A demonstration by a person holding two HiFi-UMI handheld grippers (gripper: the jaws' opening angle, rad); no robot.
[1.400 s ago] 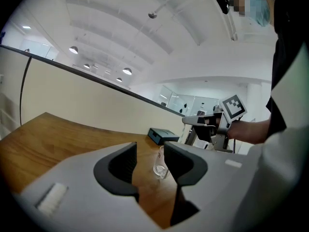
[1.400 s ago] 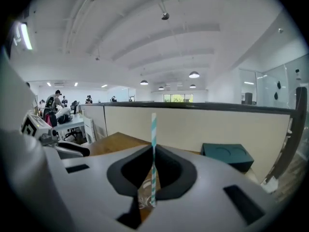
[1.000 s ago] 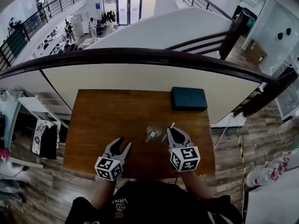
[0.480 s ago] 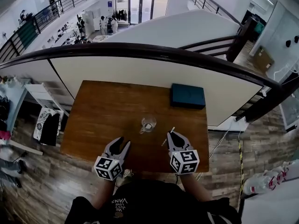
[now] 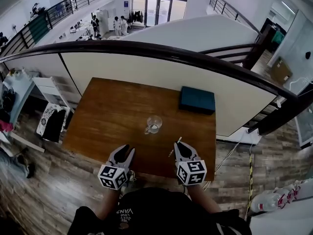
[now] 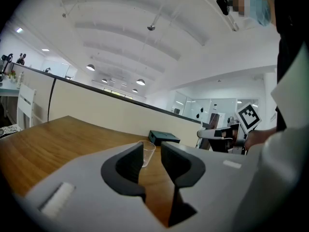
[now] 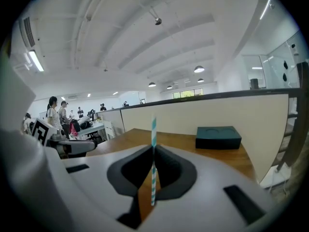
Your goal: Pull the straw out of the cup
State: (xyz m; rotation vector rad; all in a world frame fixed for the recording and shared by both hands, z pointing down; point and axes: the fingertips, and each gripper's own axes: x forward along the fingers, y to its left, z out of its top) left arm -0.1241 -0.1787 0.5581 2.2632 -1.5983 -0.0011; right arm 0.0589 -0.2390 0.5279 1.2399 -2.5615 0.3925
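A clear plastic cup [image 5: 154, 124] stands upright near the middle of the brown table [image 5: 107, 116], with no straw in it. My right gripper [image 5: 179, 146] is shut on a teal-and-white striped straw [image 7: 153, 129], which stands upright between its pads, near the table's front edge. In the head view the straw [image 5: 174, 147] pokes out beside the right fingertips, well short of the cup. My left gripper [image 5: 126, 152] hovers at the front edge, its jaws closing with nothing between them. Through their gap the left gripper view shows the cup [image 6: 147, 152] farther off.
A dark teal box [image 5: 197, 100] lies at the table's far right corner, also seen as the box [image 7: 218, 137] ahead of the right gripper. A curved railing and low wall [image 5: 161, 58] run behind the table. Wooden floor surrounds it.
Both grippers have drawn back from the cup toward the table's front edge. The right one carried the straw with it. The left jaws have narrowed.
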